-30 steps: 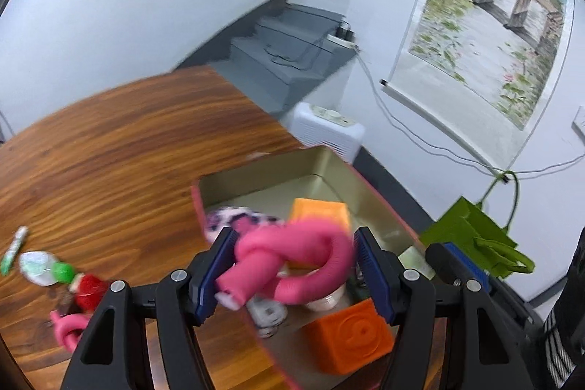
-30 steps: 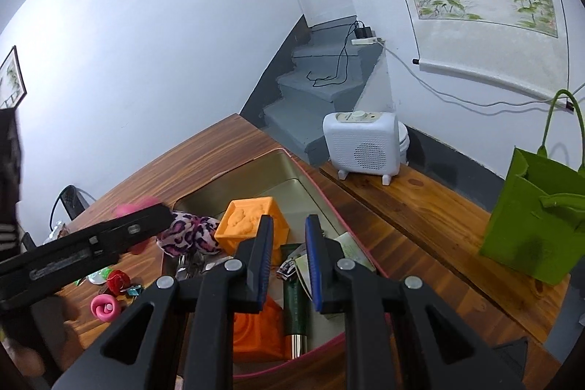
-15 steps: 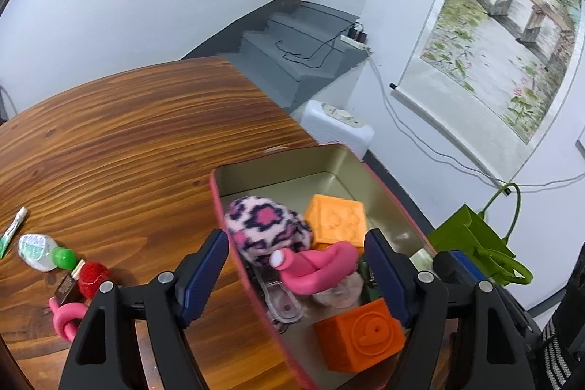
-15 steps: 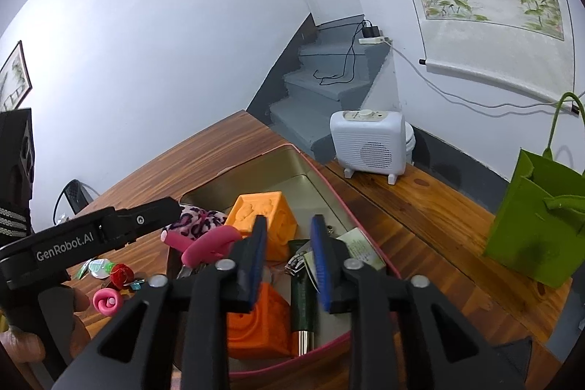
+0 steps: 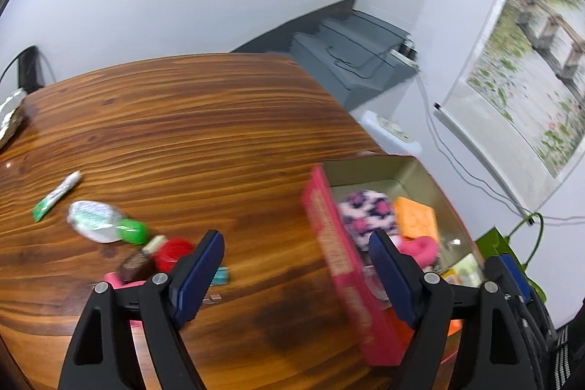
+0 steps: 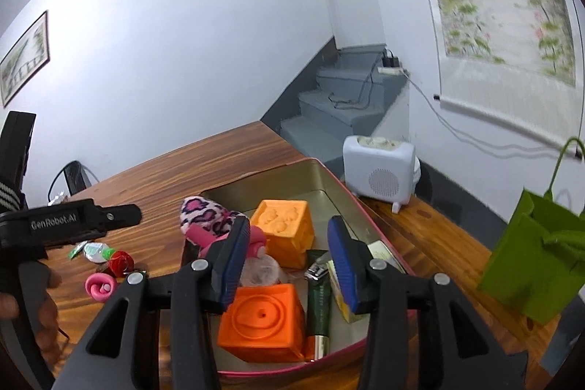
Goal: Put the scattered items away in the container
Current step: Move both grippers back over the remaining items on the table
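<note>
Tin [image 6: 343, 187] now holds pink toy [image 6: 252, 240] — L gripper [image 5: 296, 258] & R gripper [image 6: 289, 253] fingers opening, empty.

Even light — blurred, fisheye-warped edges.

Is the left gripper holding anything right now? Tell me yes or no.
No: in the left wrist view the left gripper has its jaws opening over bare wooden table, with nothing between the blue pads.

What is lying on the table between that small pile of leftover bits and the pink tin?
Nothing: in the left wrist view, only bare wooden table separates the pile around the red ball from the pink tin.
</note>
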`<act>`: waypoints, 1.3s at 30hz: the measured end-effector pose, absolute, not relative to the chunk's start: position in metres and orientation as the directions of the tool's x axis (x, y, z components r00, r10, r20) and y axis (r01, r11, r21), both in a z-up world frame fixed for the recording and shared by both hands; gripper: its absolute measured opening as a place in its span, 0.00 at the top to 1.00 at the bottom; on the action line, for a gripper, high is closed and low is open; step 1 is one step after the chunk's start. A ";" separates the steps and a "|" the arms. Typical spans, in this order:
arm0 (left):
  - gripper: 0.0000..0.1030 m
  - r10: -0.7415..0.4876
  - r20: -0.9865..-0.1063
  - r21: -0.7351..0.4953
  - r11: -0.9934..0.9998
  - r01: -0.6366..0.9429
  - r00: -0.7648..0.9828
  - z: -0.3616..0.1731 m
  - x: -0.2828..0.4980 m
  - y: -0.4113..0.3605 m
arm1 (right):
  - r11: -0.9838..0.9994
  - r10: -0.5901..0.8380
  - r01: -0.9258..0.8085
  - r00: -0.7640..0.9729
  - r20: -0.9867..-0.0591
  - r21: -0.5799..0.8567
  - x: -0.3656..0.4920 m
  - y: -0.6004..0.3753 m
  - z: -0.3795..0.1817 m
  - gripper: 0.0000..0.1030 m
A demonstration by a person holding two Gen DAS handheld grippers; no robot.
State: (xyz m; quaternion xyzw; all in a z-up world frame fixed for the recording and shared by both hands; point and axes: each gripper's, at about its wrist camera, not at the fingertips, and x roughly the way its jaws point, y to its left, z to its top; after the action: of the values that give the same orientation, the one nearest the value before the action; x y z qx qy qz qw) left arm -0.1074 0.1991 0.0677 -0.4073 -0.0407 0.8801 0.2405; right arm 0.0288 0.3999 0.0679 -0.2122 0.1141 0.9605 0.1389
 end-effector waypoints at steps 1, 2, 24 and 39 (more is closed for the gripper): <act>0.19 0.445 -0.699 -0.265 -0.888 -0.375 -0.560 0.067 -0.108 0.190 | -0.939 0.215 -0.308 -0.873 -0.437 0.153 0.028 0.397 0.068 0.53; 0.19 0.435 -0.701 -0.263 -0.895 -0.361 -0.565 0.065 -0.109 0.182 | -0.943 0.207 -0.297 -0.876 -0.435 0.150 0.028 0.393 0.068 0.53; 0.14 0.234 -0.740 -0.216 -0.971 -0.107 -0.631 0.039 -0.131 0.037 | -0.968 -0.247 0.231 -0.775 -0.582 0.103 -0.024 0.245 0.051 0.32; 0.01 0.190 -0.747 -0.278 -0.960 0.040 -0.638 0.030 -0.151 -0.031 | -0.945 -0.301 0.294 -0.614 -0.730 0.142 -0.085 0.194 0.010 0.27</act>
State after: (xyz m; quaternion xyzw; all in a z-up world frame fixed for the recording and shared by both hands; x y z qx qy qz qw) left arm -0.1506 -0.0309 0.0305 -0.4236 -0.1356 0.8947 0.0418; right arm -0.0850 0.1940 0.0097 -0.4068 0.0040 0.8984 -0.1655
